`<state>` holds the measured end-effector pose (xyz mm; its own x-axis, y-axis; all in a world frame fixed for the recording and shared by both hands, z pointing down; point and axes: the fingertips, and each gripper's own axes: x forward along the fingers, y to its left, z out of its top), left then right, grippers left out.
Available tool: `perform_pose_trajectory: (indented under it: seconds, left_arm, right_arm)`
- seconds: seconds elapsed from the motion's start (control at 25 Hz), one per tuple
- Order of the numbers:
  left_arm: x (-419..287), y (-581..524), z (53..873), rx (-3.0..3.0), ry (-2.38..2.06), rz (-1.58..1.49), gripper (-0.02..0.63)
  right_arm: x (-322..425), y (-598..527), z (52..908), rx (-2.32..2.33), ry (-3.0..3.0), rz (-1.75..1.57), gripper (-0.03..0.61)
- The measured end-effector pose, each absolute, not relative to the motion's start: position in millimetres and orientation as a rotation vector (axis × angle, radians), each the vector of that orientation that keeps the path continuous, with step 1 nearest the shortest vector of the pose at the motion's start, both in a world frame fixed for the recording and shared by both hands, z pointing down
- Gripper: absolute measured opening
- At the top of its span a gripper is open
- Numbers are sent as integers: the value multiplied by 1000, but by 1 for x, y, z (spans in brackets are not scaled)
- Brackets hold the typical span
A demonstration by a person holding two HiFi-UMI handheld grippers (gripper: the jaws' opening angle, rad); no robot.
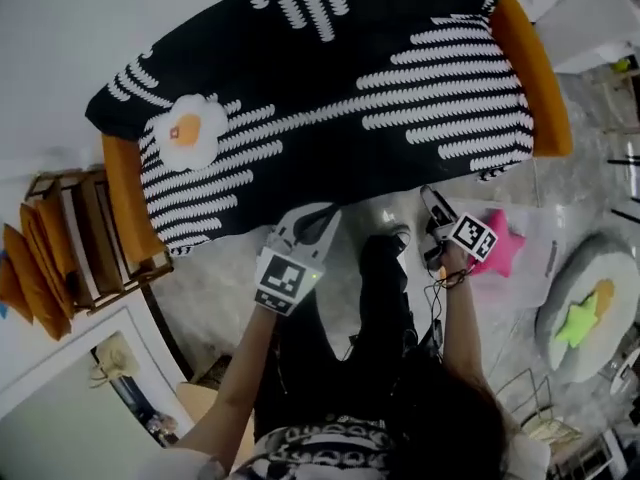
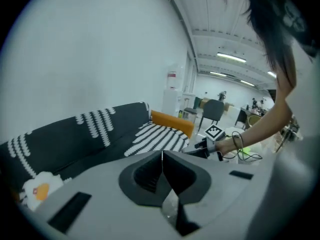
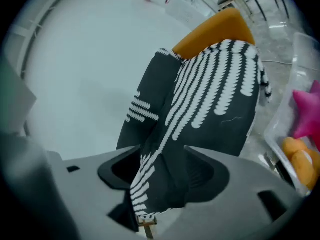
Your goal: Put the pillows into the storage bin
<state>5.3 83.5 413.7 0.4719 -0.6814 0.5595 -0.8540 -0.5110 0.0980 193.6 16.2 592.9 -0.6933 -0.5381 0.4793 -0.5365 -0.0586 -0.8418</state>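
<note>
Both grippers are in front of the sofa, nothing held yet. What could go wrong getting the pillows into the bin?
The left gripper has its jaws together; reaching for the white fried-egg pillow on the striped sofa that way would probably just shove it.
The clear plastic storage bin already holds a pink star-shaped pillow, so the round white pillow with a green star beside it may not fit easily.

In the right gripper view the storage bin (image 3: 284, 115) and pink star pillow (image 3: 306, 115) run off the right edge; the bin's orange lumps (image 3: 297, 156) defy naming; the head view's edge clips the round pillow (image 1: 565, 353).
</note>
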Motion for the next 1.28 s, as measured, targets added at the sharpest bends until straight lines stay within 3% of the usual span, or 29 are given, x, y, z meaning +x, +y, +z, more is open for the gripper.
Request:
perform_pose_trajectory:
  seconds: [0.72, 0.96, 1.28]
  left_arm:
    - [-450, 202, 490, 1915, -1676, 526, 6]
    - [-528, 227, 514, 1735, -1848, 392, 6]
    - [-549, 292, 538, 1553, -1899, 306, 6]
  right_arm:
    - [-384, 65, 631, -550, 2781, -2085, 272]
    - [-477, 87, 686, -484, 2996, -2131, 316]
    - [-501, 76, 758, -784, 2906, -2287, 373]
